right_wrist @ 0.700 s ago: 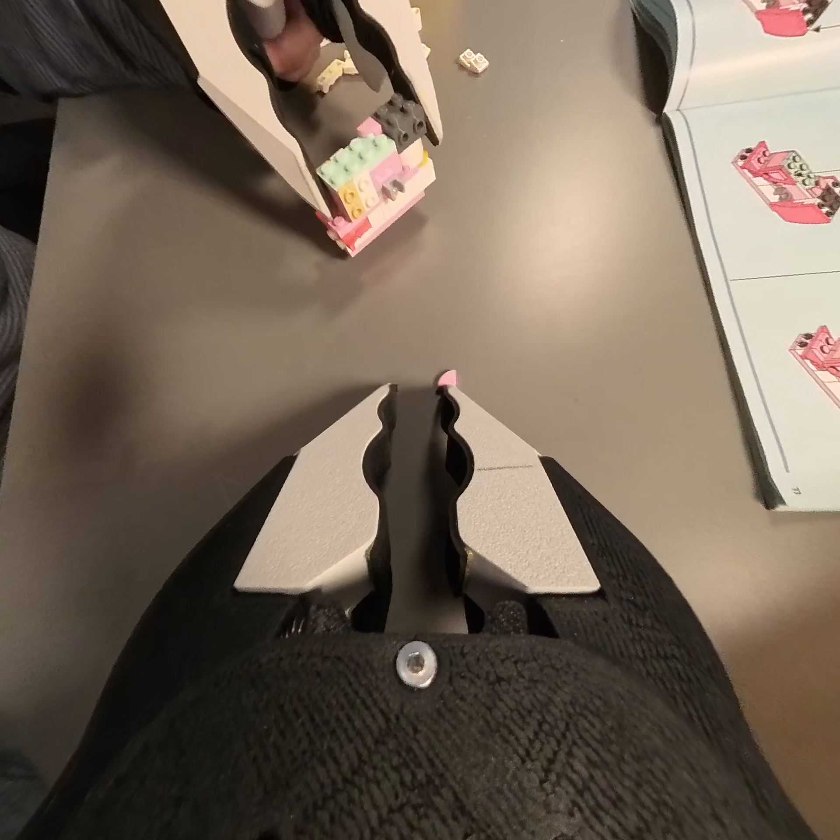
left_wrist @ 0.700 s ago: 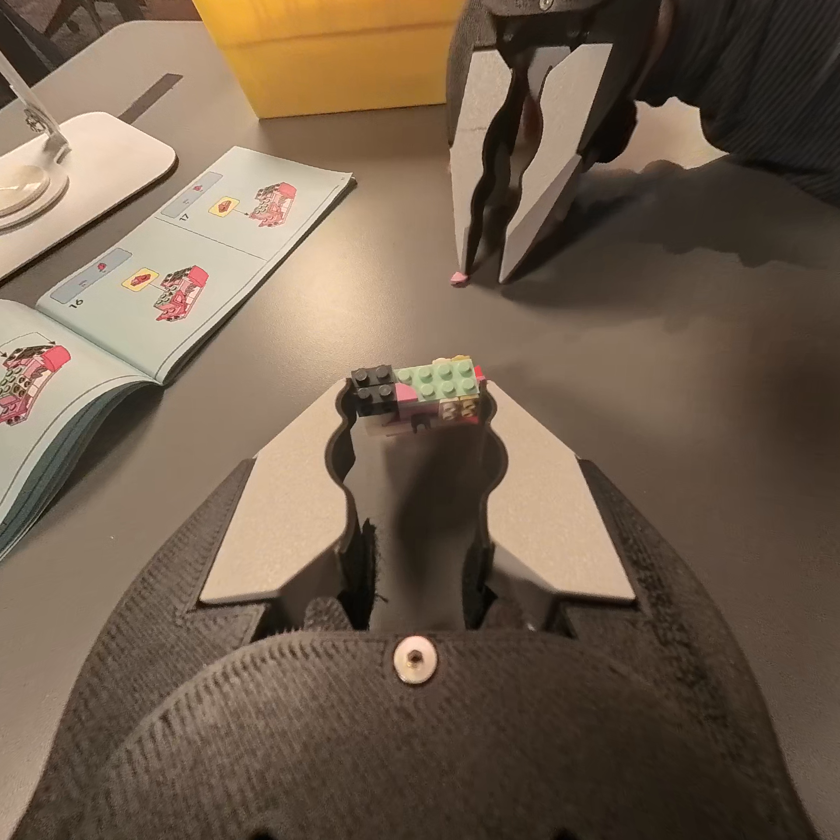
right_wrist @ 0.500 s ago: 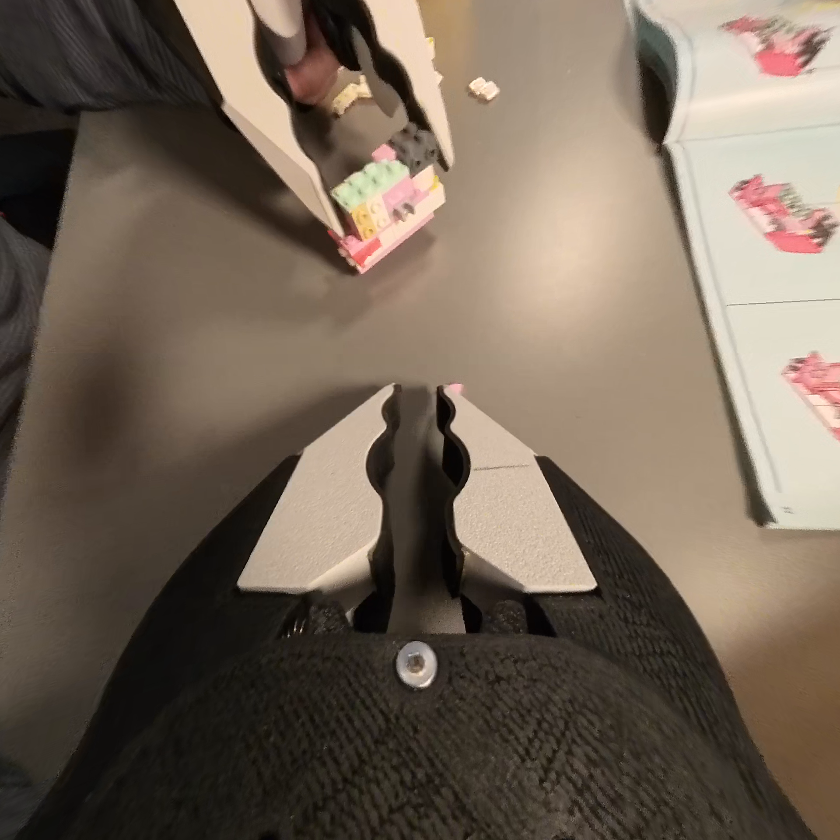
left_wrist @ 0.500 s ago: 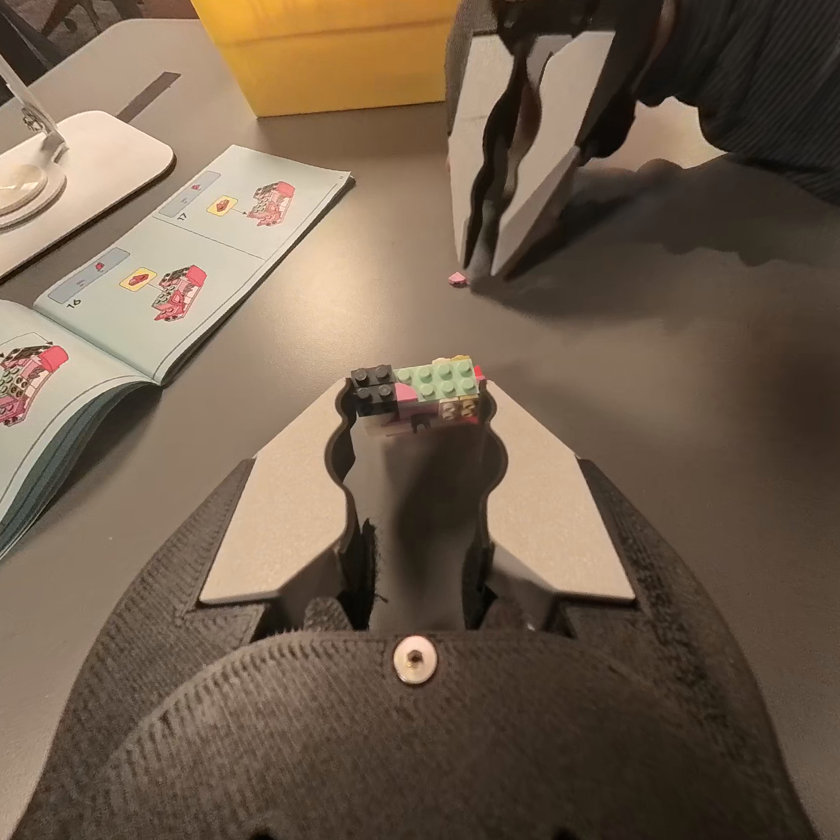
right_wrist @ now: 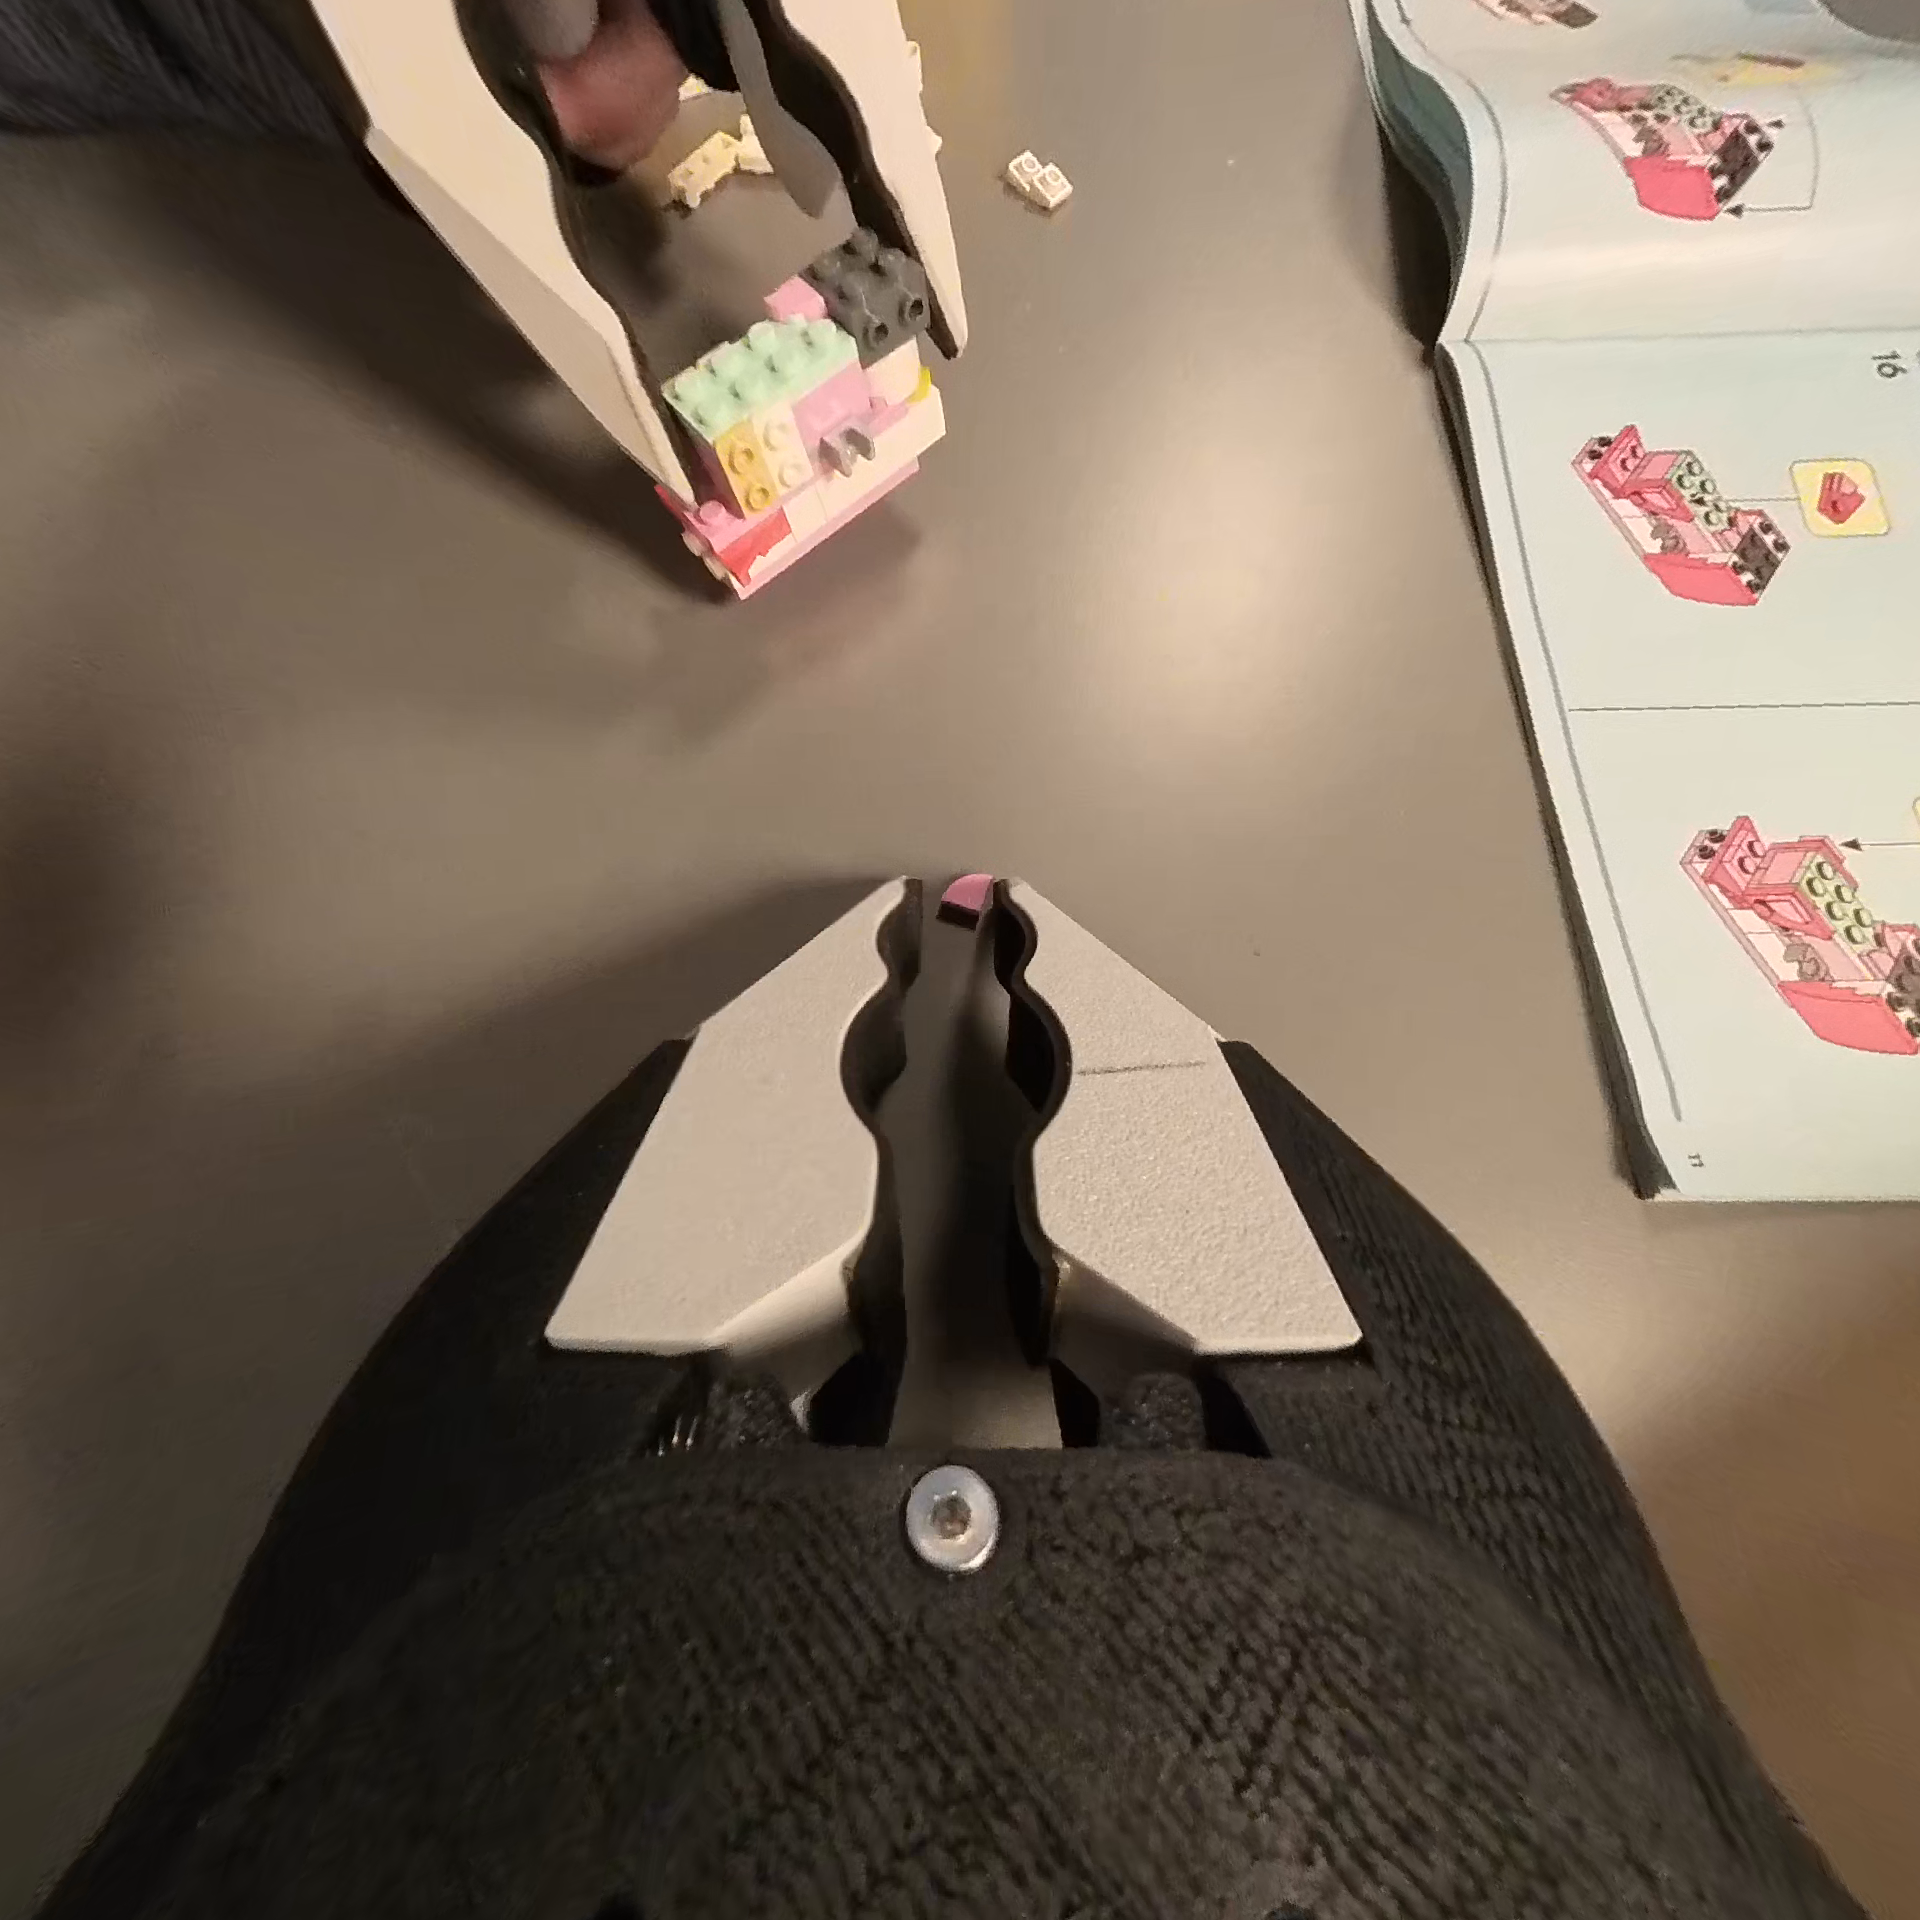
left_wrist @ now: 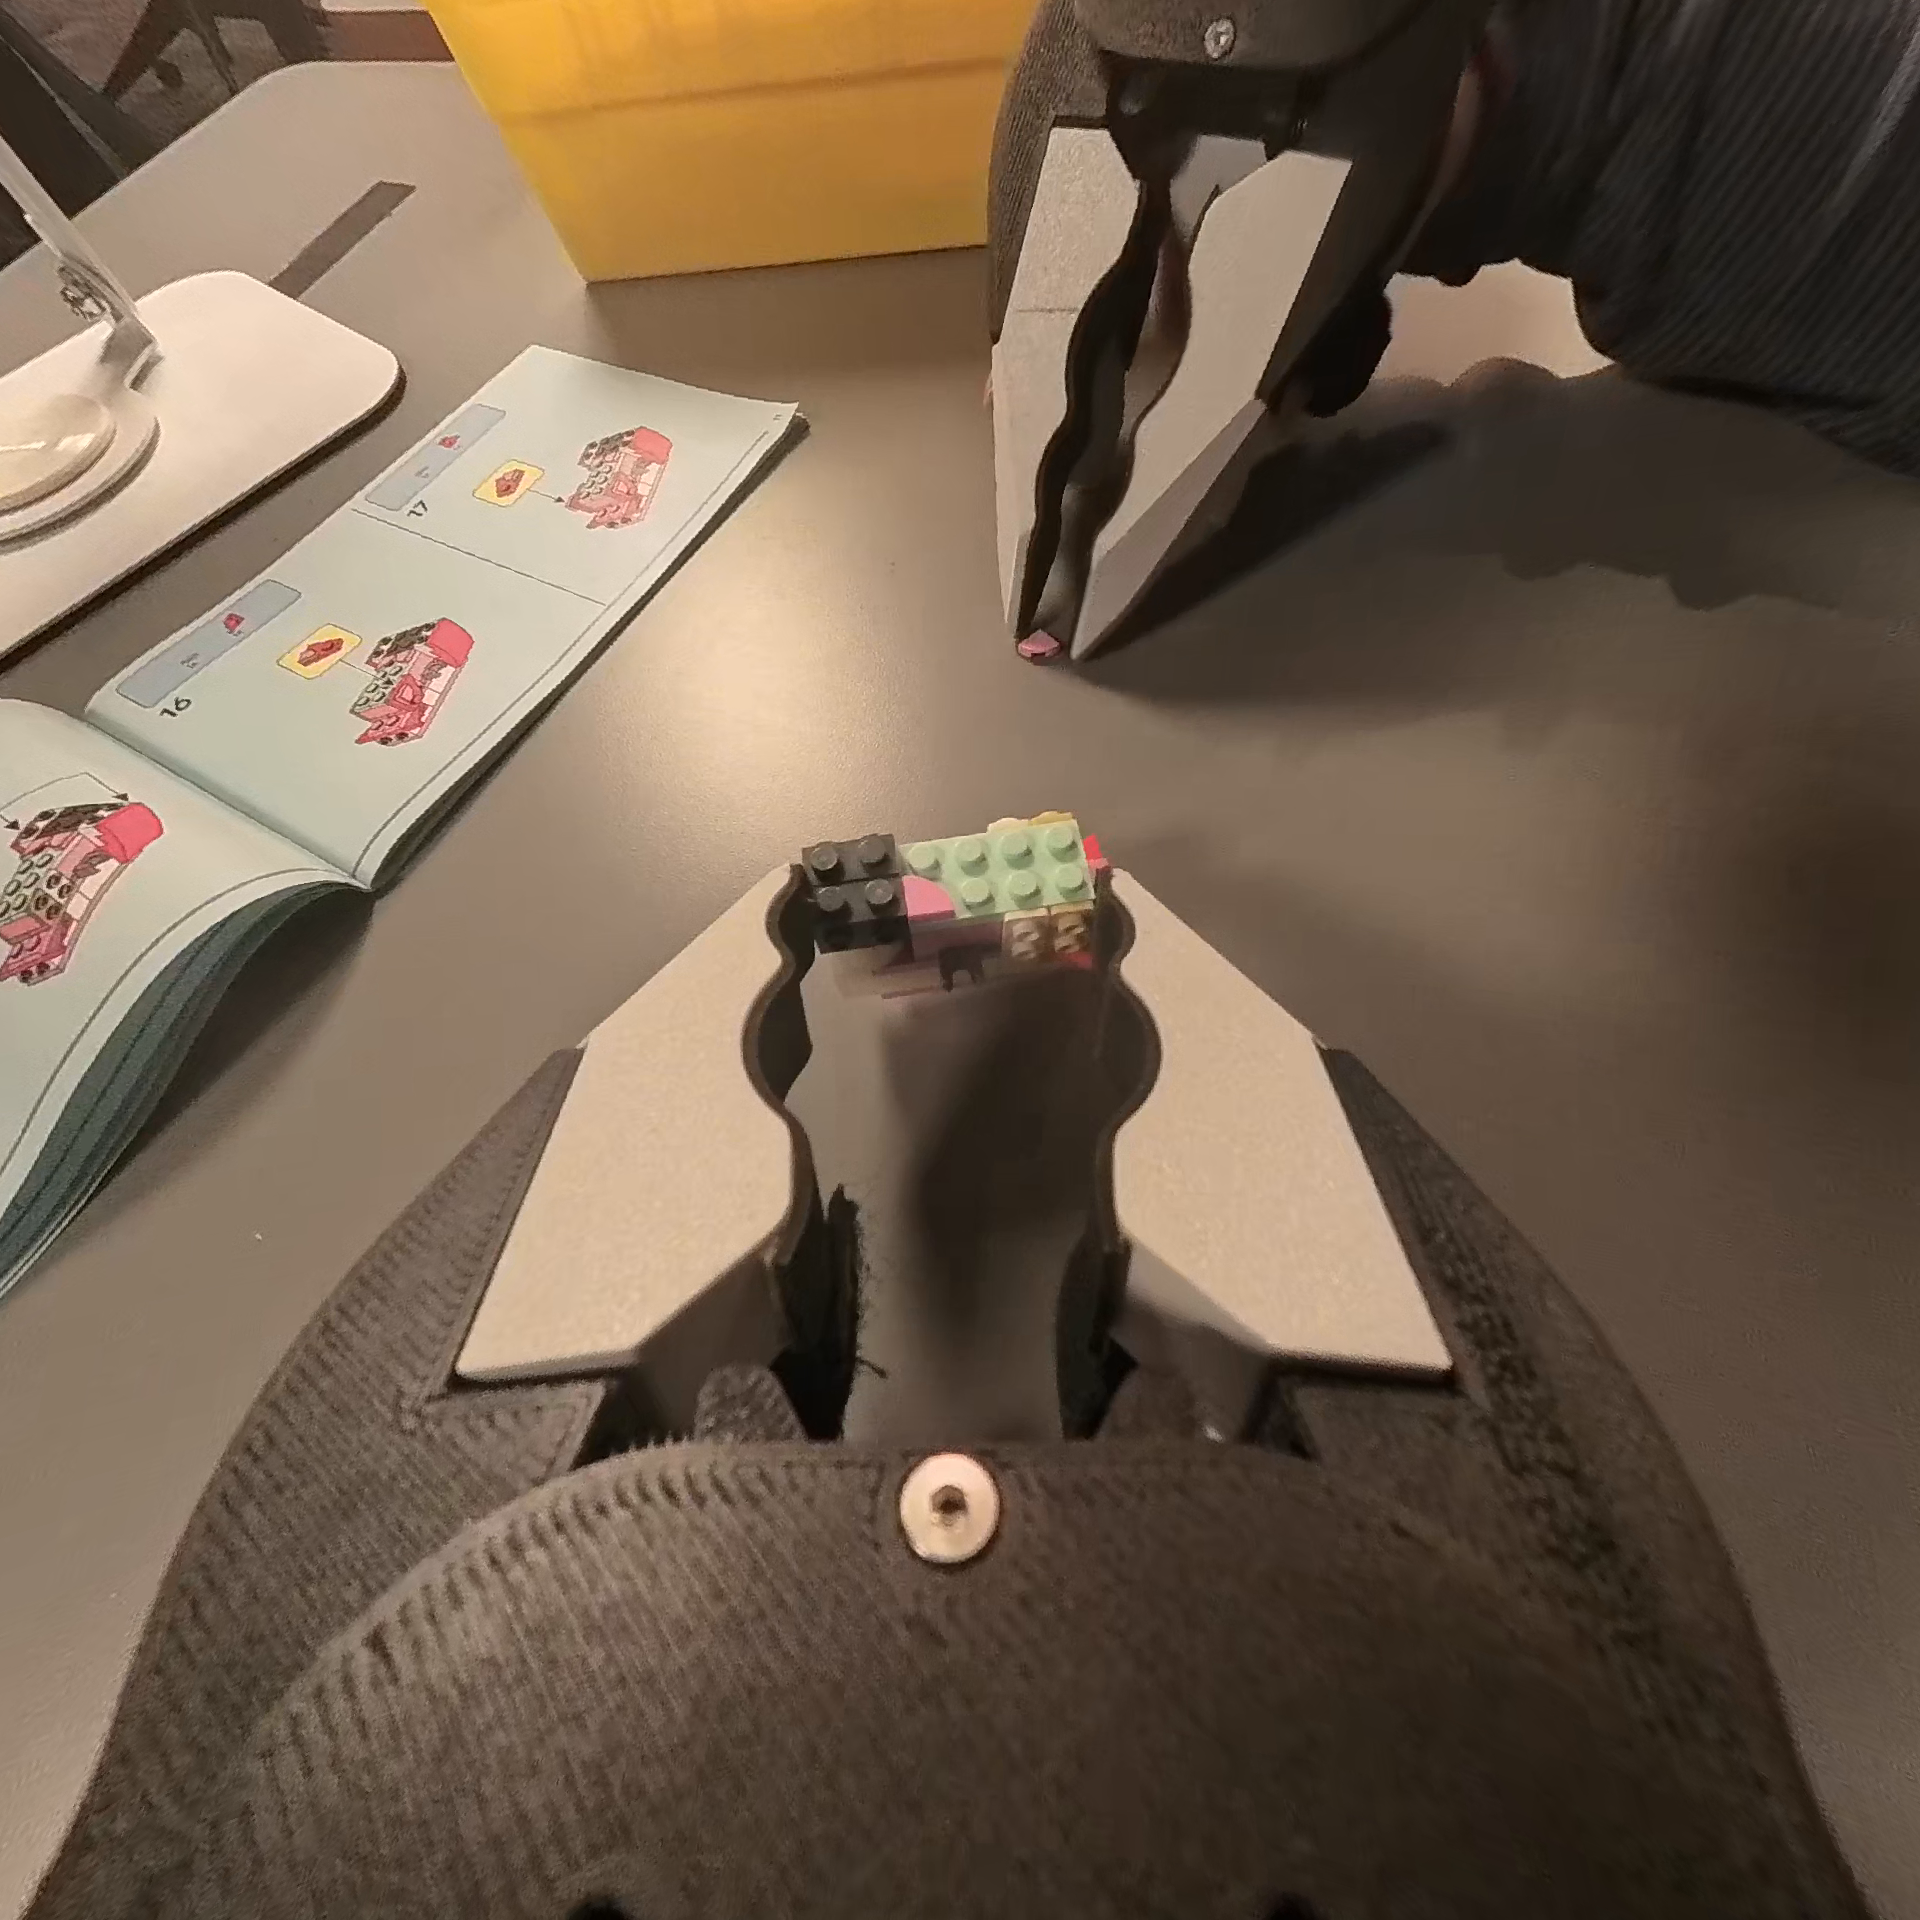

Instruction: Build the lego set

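My left gripper (left_wrist: 951, 904) is shut on a small brick model (left_wrist: 997, 878) with mint green, dark grey, pink and yellow bricks, held at the grey table. The right wrist view shows its two fingers pressed against the model's (right_wrist: 800, 436) ends. My right gripper (right_wrist: 958, 888) has its tips down at the table, jaws narrow. A tiny pink piece (right_wrist: 964, 894) lies between the fingertips, against the right finger, with a slit of space at the left finger. The left wrist view shows this gripper (left_wrist: 1055, 642) and the piece (left_wrist: 1039, 646) at its tips.
An open instruction booklet (left_wrist: 312, 644) lies left of the model; it also shows in the right wrist view (right_wrist: 1714, 623). A yellow box (left_wrist: 748, 135) and a white stand base (left_wrist: 187, 395) sit at the back. Loose cream pieces (right_wrist: 1039, 182) lie behind the left gripper. Spacing between my two grippers at the tips: around 9 cm.
My right gripper shifted sideways: the pink piece, earlier just outside one fingertip, now lies between the two tips. The left gripper and the model have not moved.
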